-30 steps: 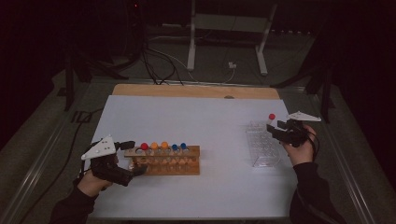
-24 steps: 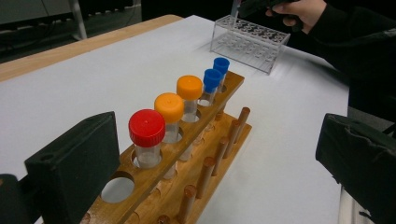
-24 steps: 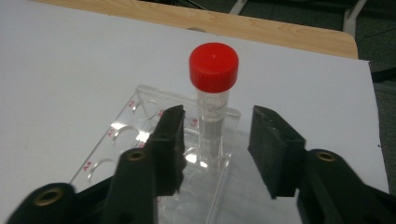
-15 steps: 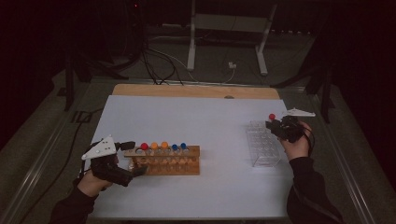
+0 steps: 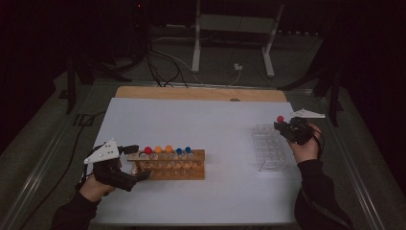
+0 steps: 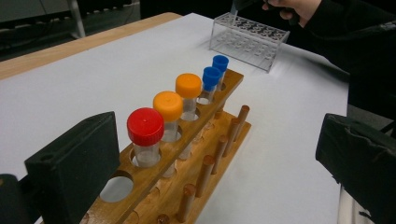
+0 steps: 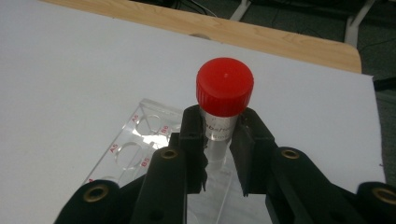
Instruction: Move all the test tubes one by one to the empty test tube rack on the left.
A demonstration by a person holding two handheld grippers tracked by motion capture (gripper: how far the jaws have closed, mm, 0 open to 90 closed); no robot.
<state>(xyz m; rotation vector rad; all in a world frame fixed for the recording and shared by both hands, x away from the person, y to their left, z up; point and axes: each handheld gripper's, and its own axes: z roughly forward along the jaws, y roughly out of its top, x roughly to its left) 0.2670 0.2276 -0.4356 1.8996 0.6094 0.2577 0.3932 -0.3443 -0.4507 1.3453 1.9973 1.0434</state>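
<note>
The right hand-held gripper [image 7: 219, 140] had just been closing, and its jaws were clamped on the clear body of a red-capped tube [image 7: 224, 88] just under the cap, with the tube standing upright over the clear rack [image 5: 269, 146] at the right of the worktop [image 5: 215, 124]. The grip sat high on a smooth, round wall, so the tube could likely slip or swing if the hand tilted, and a lower end hidden behind the jaws could catch a hole's rim and drag the light rack. The left hand-held gripper [image 6: 215, 158] stood wide open, its jaws on either side of the near end of the wooden rack [image 6: 196, 154] without pressing it. If it closed carelessly it could nudge that rack and rattle the red [image 6: 145, 126], orange [image 6: 168, 106] and blue [image 6: 211, 74] tubes standing in it.
</note>
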